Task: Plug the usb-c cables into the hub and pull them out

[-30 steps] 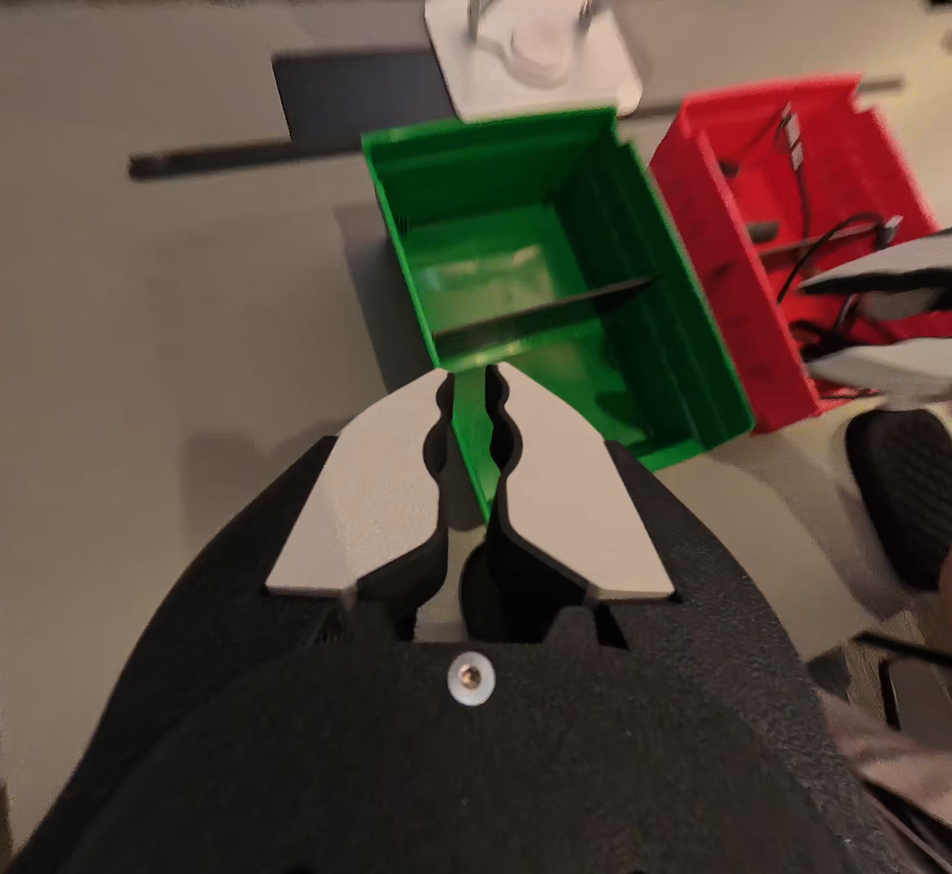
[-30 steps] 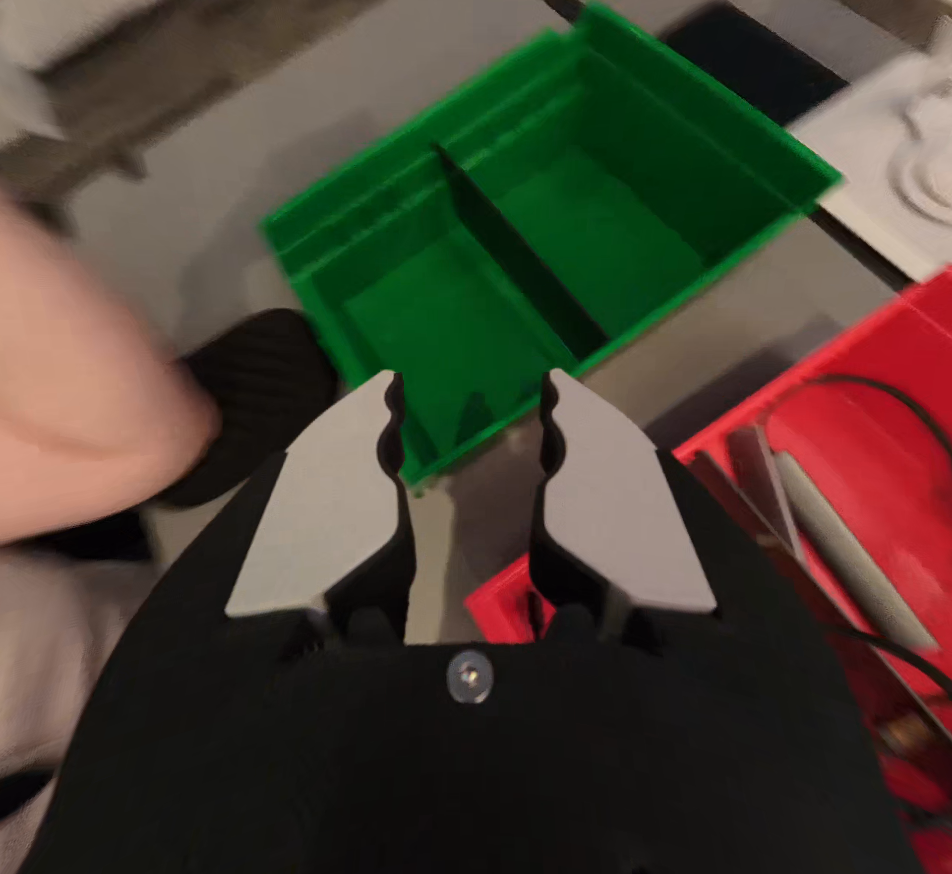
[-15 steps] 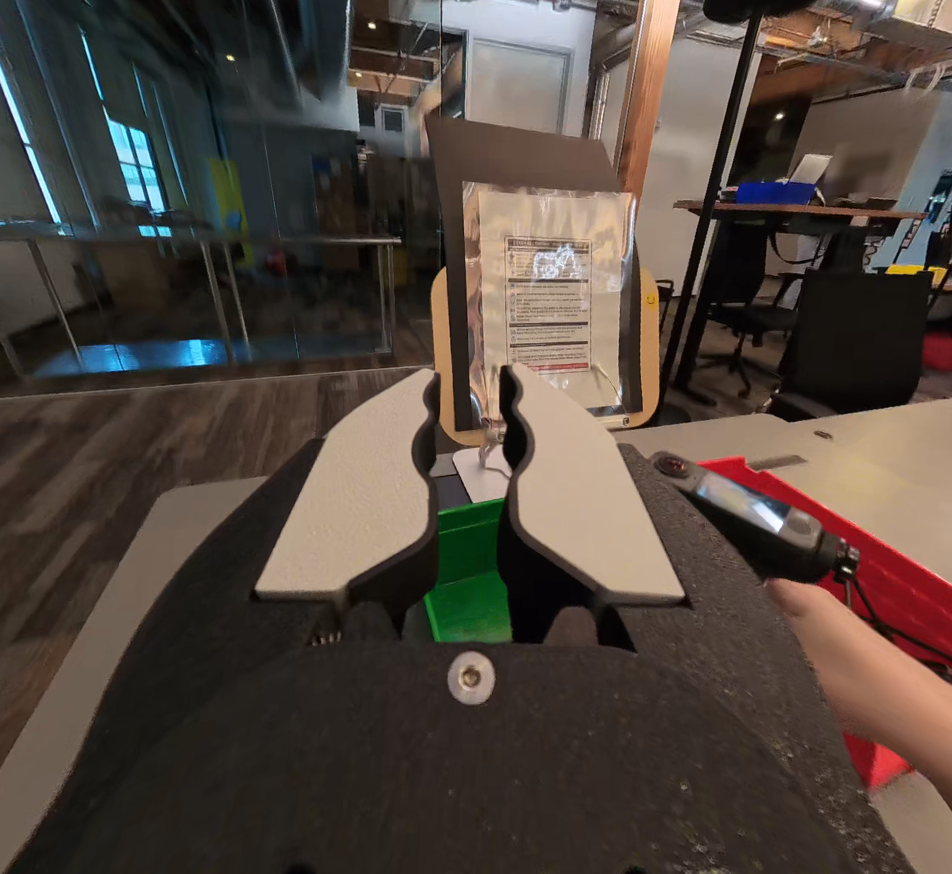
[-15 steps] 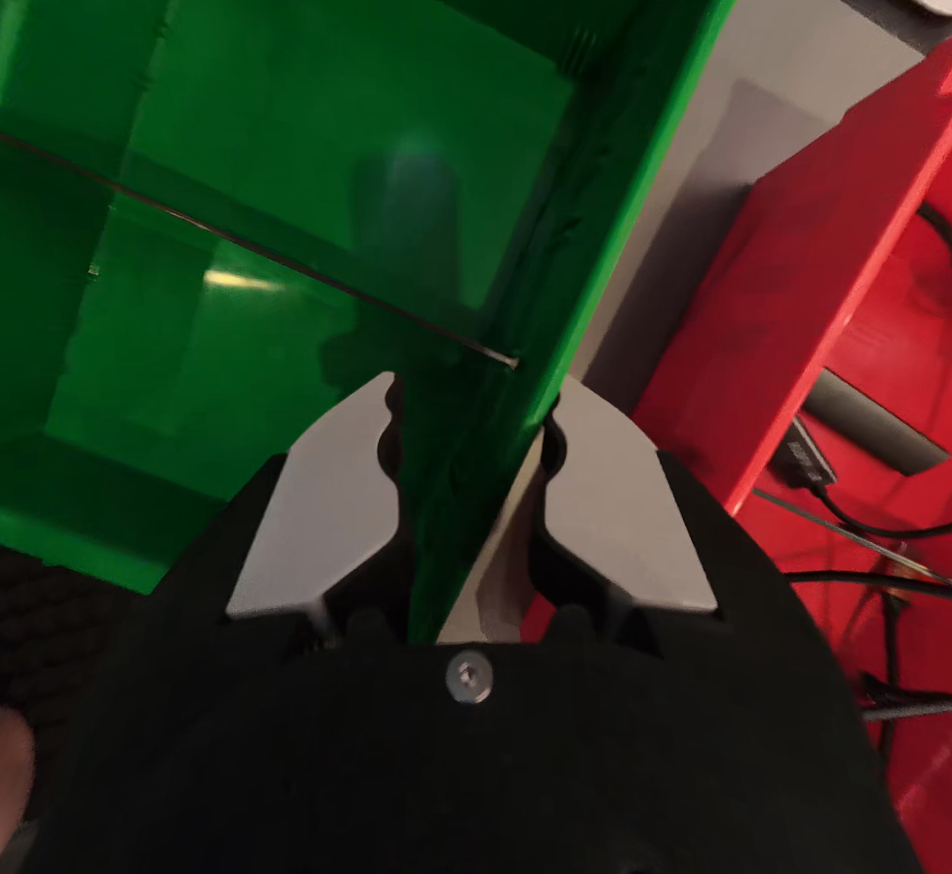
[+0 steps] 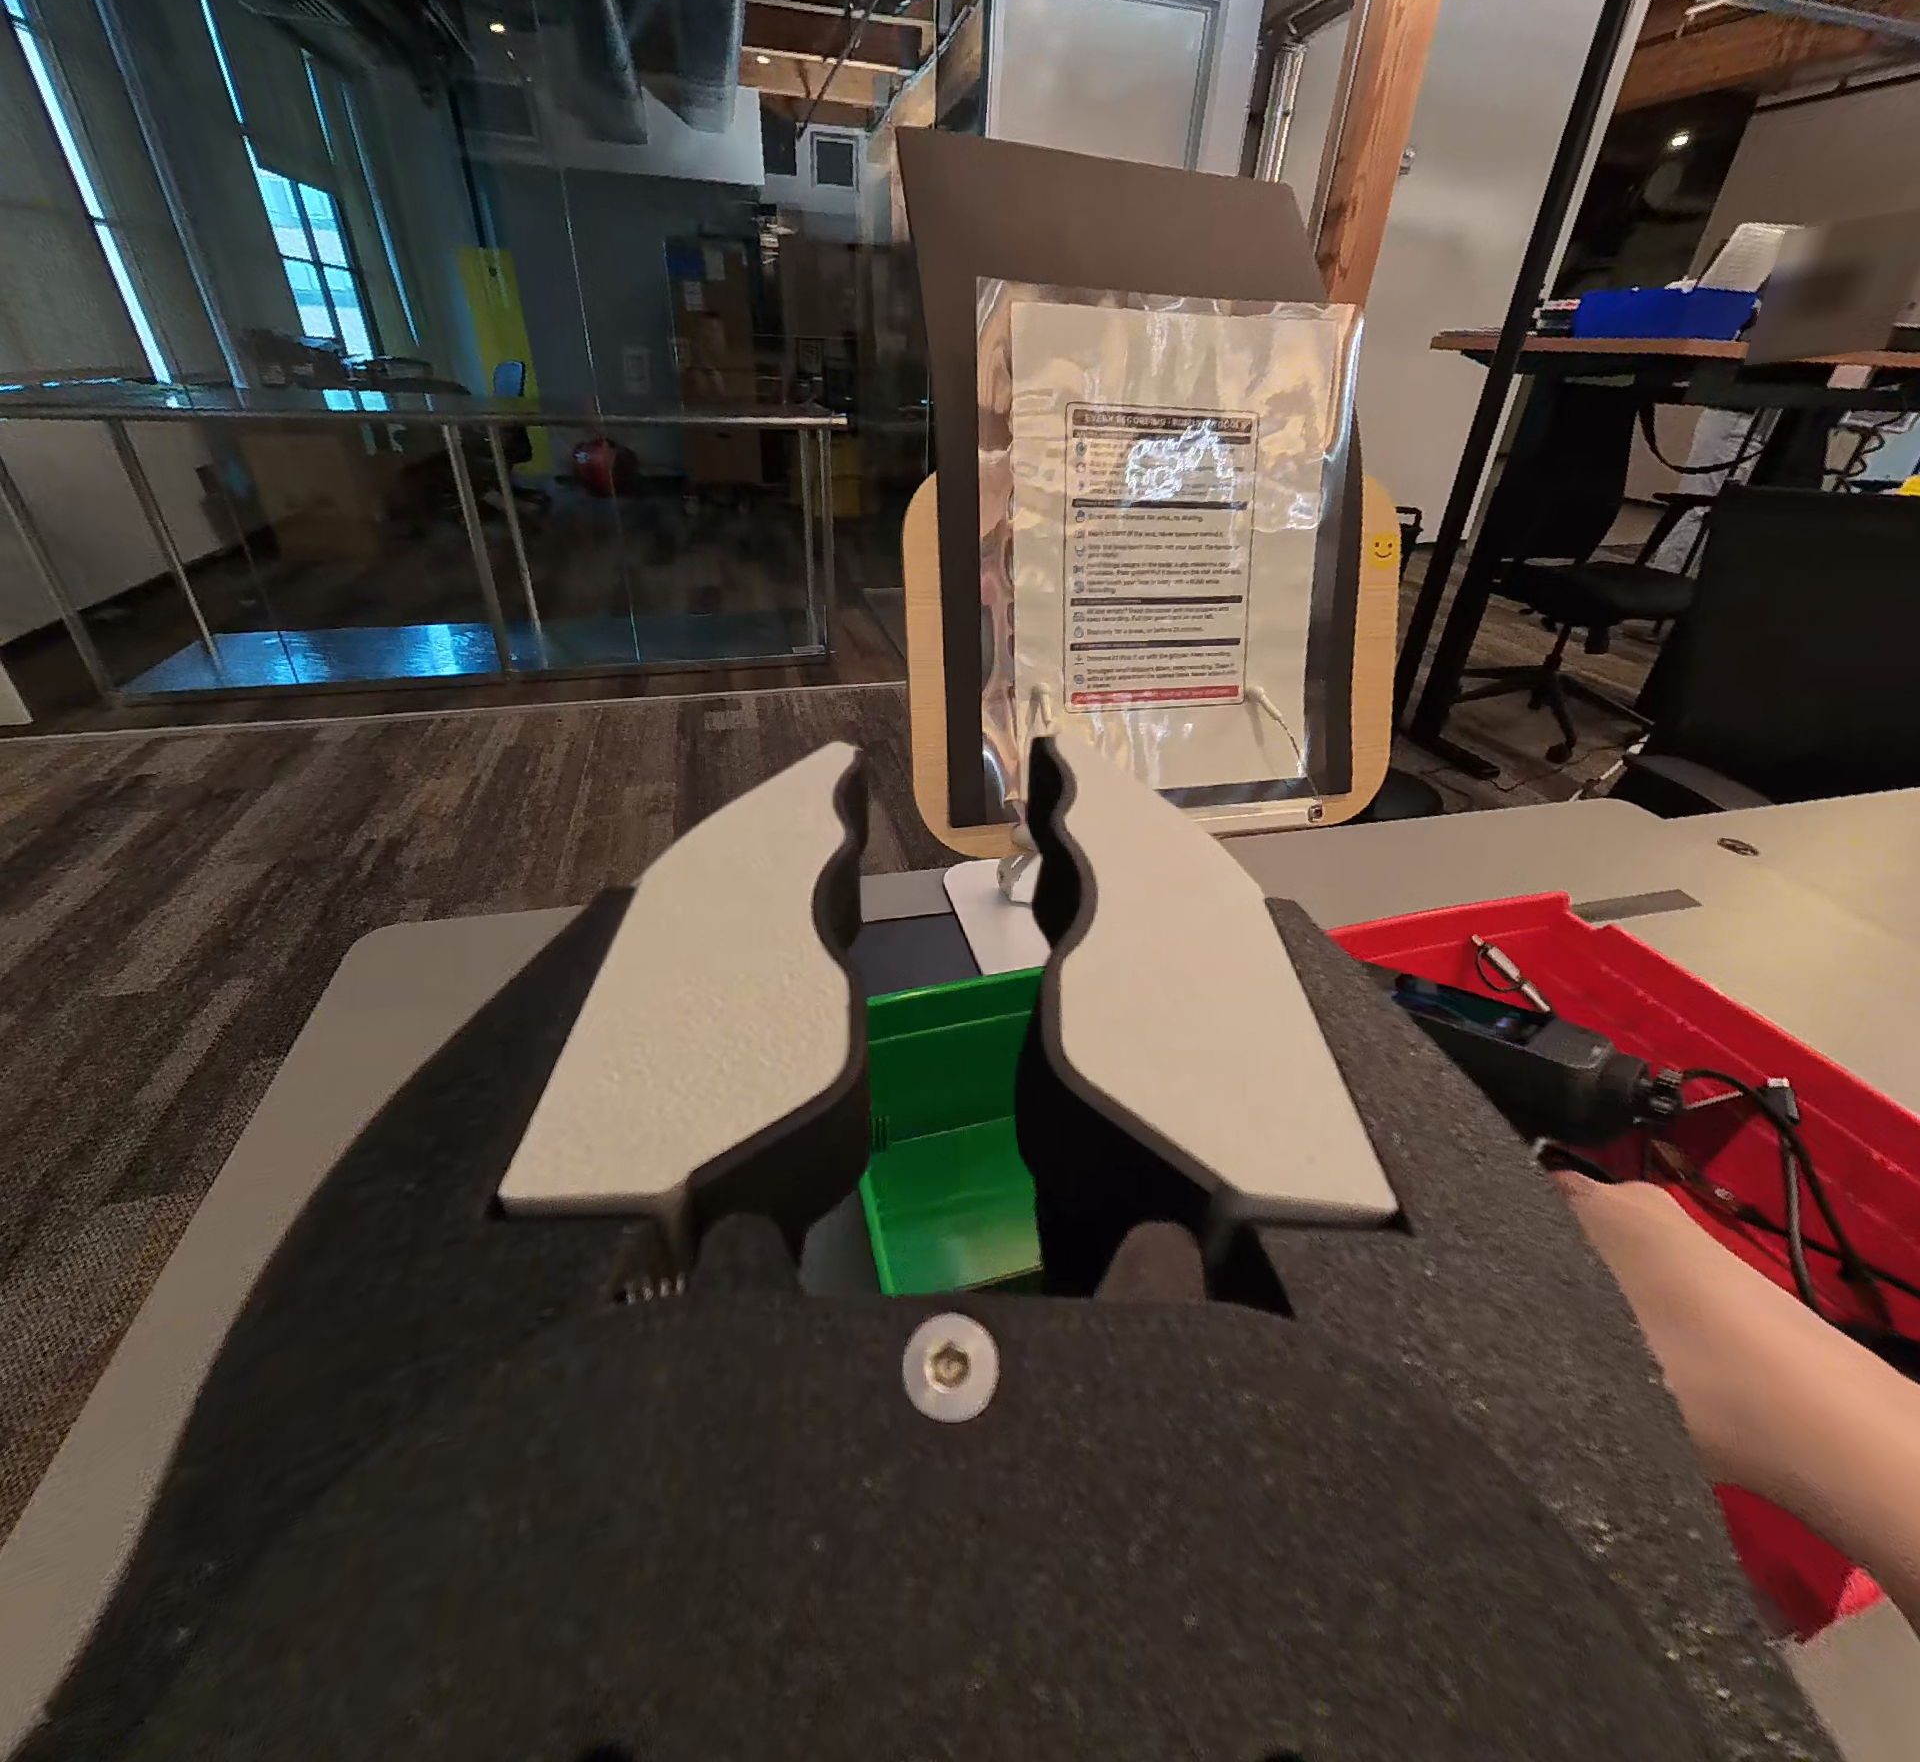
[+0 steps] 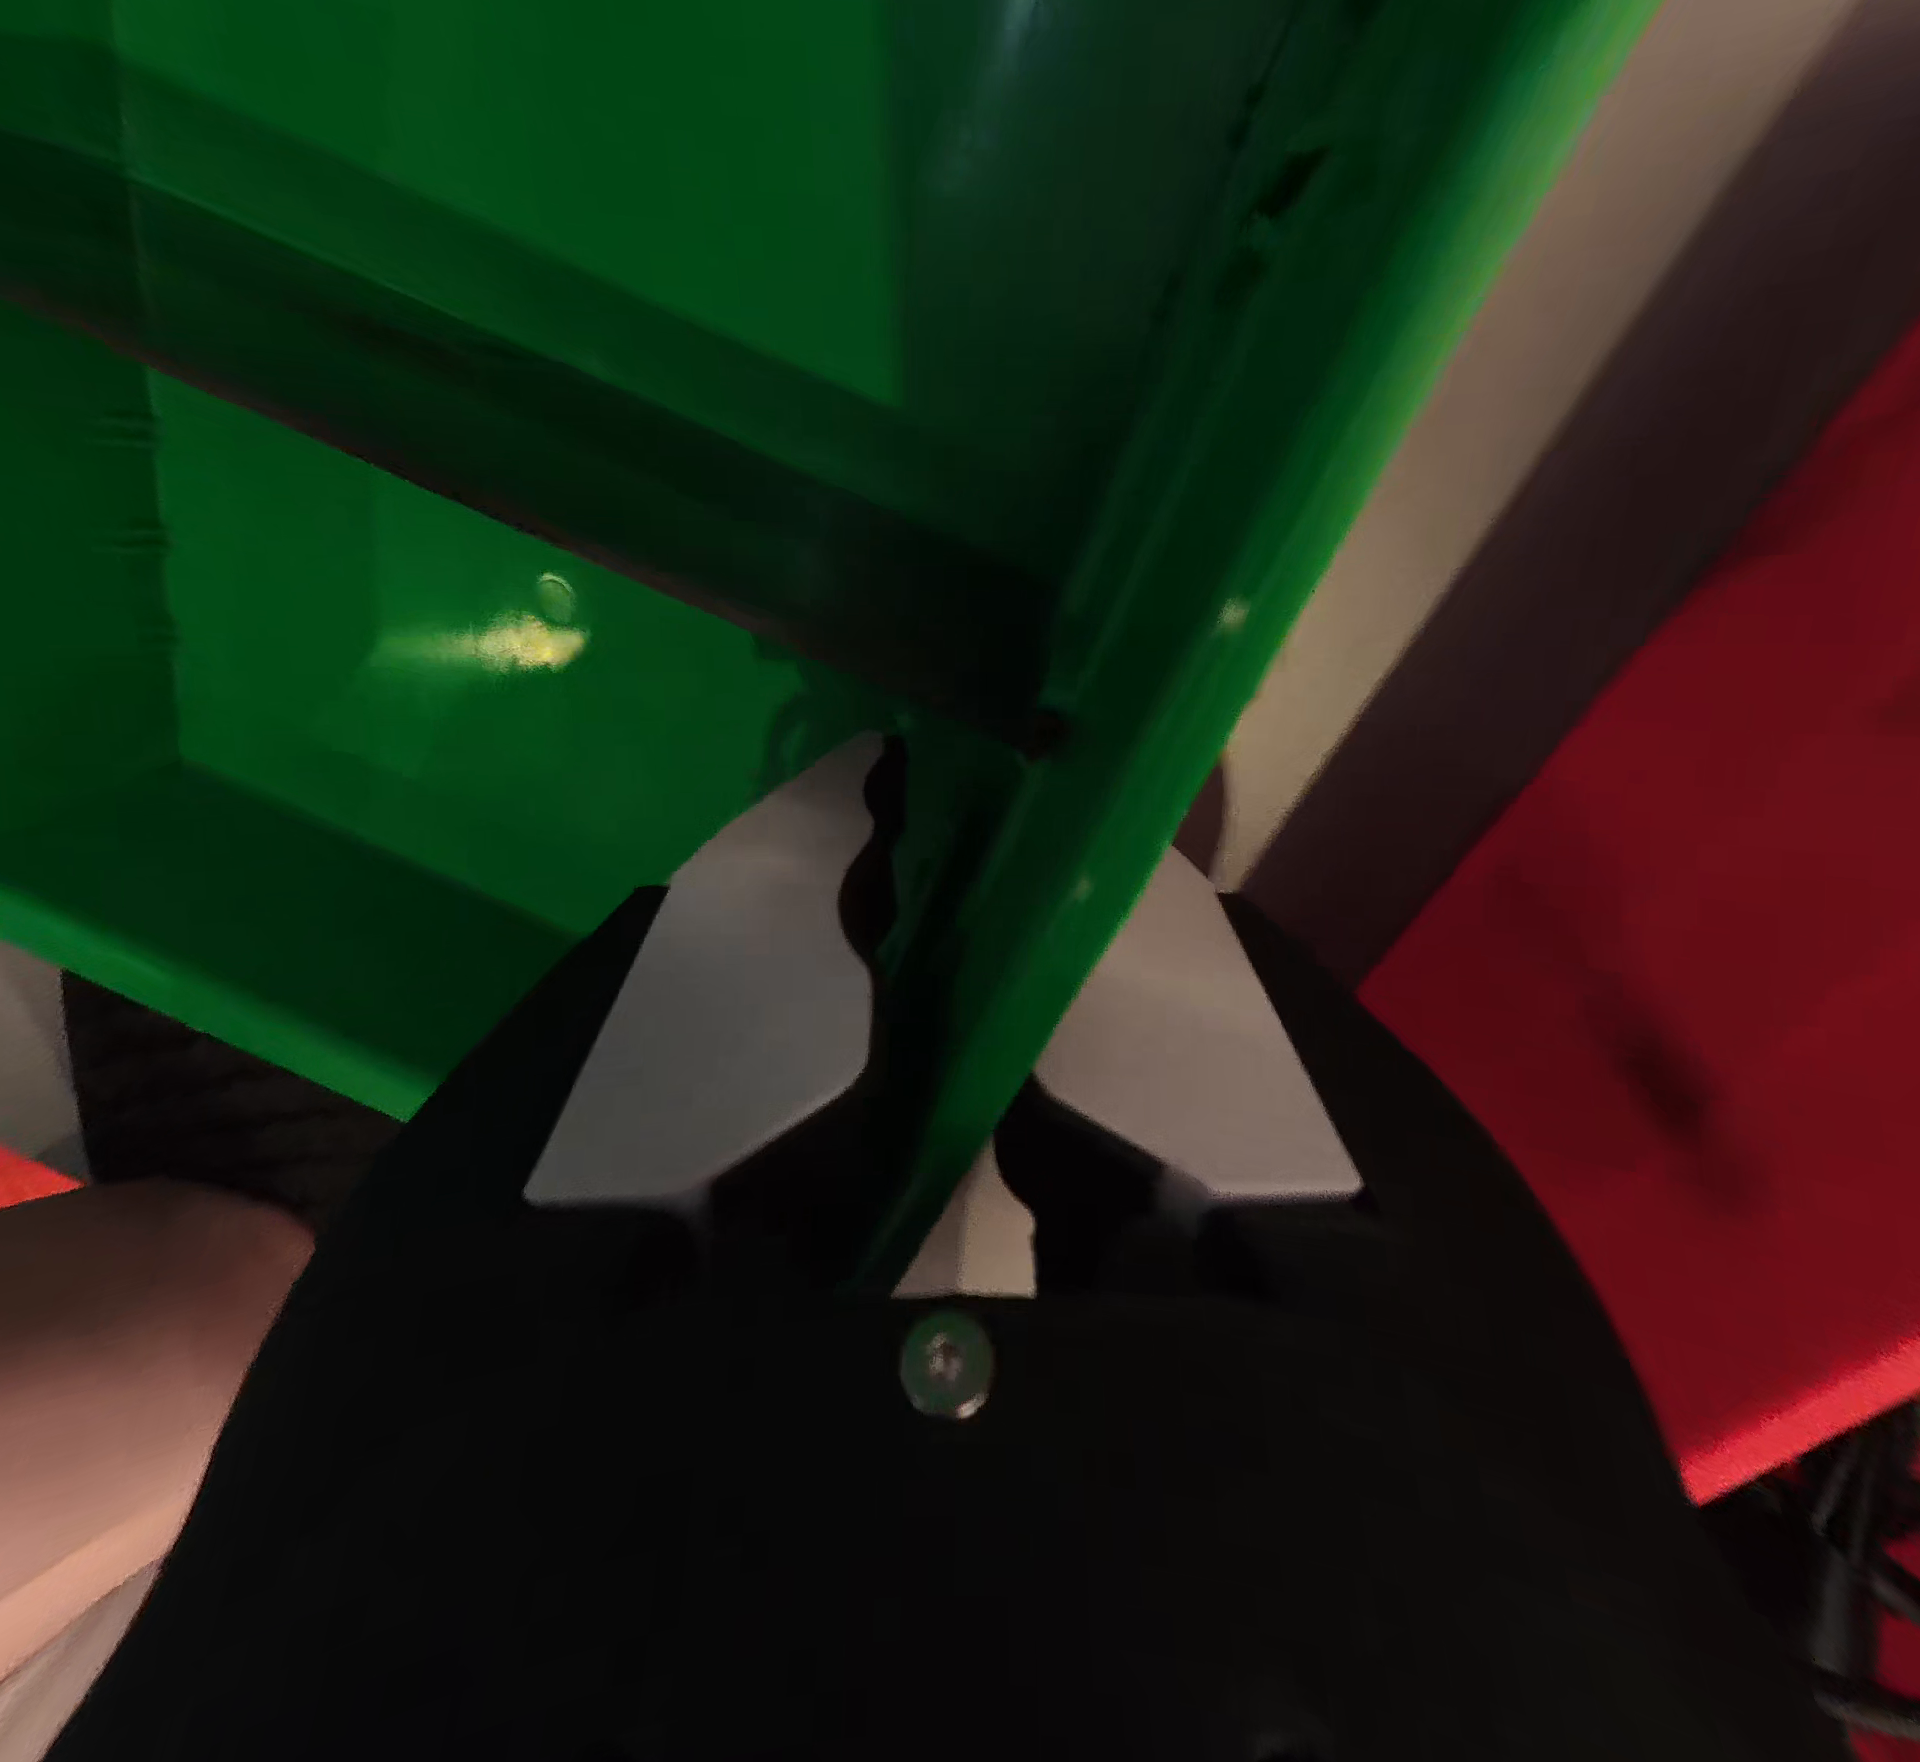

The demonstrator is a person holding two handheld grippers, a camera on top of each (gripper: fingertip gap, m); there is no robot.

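The right gripper (image 6: 966,881), clamped astride the green plastic bin's side wall (image 6: 1122,673), should drag slowly; the left gripper (image 5: 945,777) hangs half-open, empty.

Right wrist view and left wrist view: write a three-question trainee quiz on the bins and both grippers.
1. True or false: the right gripper straddles the side wall of the green plastic divided bin.
2. The left gripper is: A shut on a cable, B open and empty.
3. Fill in: black cables lie in the ___ plastic bin.

Key: 1 true; 2 B; 3 red.
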